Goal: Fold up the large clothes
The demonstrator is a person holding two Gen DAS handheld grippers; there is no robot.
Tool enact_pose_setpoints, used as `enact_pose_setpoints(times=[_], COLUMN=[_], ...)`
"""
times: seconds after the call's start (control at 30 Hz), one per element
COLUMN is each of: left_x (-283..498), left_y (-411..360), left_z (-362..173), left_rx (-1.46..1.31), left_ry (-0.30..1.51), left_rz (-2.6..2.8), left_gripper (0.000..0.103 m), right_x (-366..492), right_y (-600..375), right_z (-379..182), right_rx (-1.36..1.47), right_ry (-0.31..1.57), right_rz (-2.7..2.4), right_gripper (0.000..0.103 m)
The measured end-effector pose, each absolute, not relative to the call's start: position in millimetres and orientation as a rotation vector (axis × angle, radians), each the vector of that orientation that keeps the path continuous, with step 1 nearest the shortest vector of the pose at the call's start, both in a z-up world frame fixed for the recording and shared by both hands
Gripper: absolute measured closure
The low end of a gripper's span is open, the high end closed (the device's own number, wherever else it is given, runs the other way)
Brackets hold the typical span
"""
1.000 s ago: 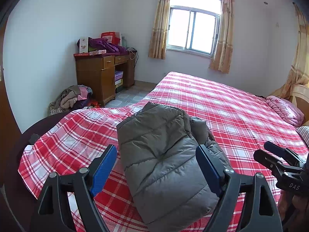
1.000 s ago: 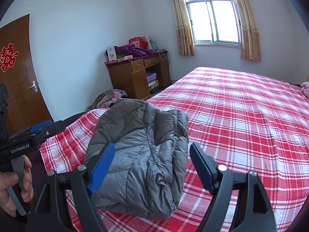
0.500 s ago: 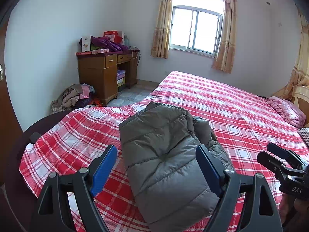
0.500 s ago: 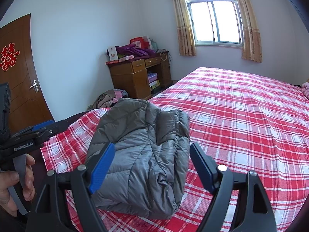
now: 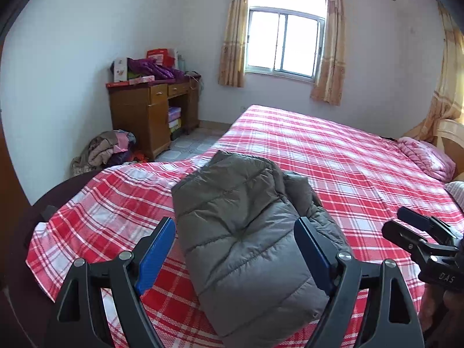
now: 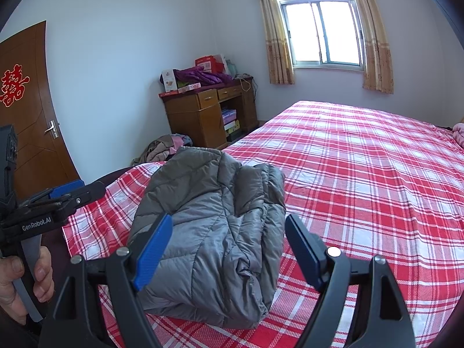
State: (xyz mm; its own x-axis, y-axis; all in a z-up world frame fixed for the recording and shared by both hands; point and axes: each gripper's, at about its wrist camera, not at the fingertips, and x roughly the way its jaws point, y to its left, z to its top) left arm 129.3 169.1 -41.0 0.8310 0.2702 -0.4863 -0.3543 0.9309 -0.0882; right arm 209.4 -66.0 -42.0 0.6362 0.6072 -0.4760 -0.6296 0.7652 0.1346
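Observation:
A grey puffer jacket (image 5: 246, 240) lies folded in a compact bundle on the near corner of the bed (image 5: 333, 156); it also shows in the right wrist view (image 6: 214, 226). My left gripper (image 5: 235, 249) is open and empty, held above and short of the jacket, not touching it. My right gripper (image 6: 229, 249) is open and empty too, held above the jacket's near end. Each gripper shows at the edge of the other's view: the right one (image 5: 417, 237), the left one (image 6: 61, 197).
The bed has a red and white checked sheet (image 6: 362, 168). A pink quilt (image 5: 423, 156) lies at its far right. A wooden desk (image 5: 150, 113) with boxes and clothes stands by the wall, a clothes pile (image 5: 107, 150) beside it. A brown door (image 6: 26, 110) is at the left.
Both grippers have drawn back and risen slightly from the jacket, still open. The jacket has not moved.

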Motion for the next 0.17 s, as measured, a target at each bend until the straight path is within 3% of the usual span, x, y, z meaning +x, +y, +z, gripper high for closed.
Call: enact_pose_setpoints(times=[0.17], left_x=[129.6], left_y=[169.7], left_z=[-42.0], left_rx=[-0.172], left_ry=[0.488], left_rz=[0.352], left_gripper=[0.019], right_x=[209.8], right_y=[-66.8], right_z=[-42.4], right_rx=[-0.045], right_ry=[0.528], right_rz=[0.706], right_gripper=[0.021])
